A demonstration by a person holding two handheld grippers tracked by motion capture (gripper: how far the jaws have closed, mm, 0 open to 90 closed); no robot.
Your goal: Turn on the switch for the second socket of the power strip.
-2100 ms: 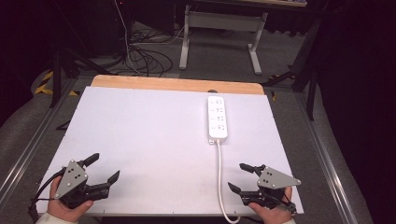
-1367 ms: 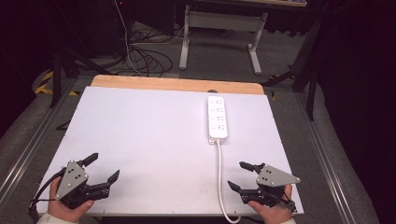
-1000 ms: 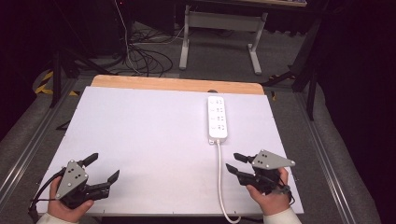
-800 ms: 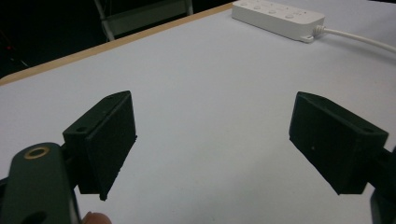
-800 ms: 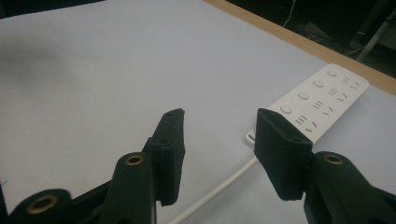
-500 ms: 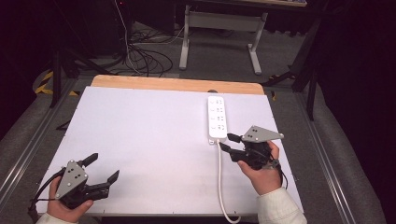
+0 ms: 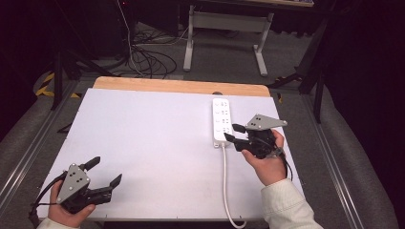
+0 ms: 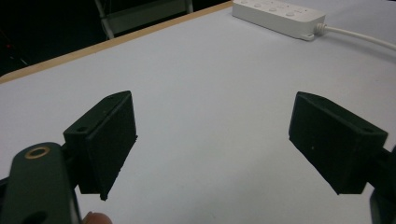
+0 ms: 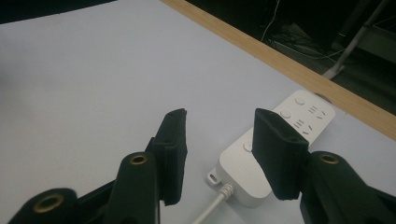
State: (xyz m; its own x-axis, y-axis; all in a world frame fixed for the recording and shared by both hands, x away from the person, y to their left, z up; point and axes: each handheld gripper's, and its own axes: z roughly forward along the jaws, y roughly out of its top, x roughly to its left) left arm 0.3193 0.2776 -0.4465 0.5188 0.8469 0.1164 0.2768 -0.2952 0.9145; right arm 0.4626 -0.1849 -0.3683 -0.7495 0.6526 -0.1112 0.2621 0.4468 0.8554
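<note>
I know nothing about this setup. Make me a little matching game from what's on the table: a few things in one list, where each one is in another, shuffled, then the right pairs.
Things:
1. left gripper
2. right gripper
3. power strip
4. white cable

Places:
A. runs to the table's near edge
B. near left corner, jaws wide open
C. lying flat, far right
D. beside the strip's cable end

Pairs: 1-B, 2-D, 3-C, 4-A

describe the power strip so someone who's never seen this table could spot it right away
Start at the white table and go to its far right part, near the wooden edge. The white power strip lies flat there, lengthwise, with a white cord running to the near edge. The open right gripper hovers beside its cord end.
</note>
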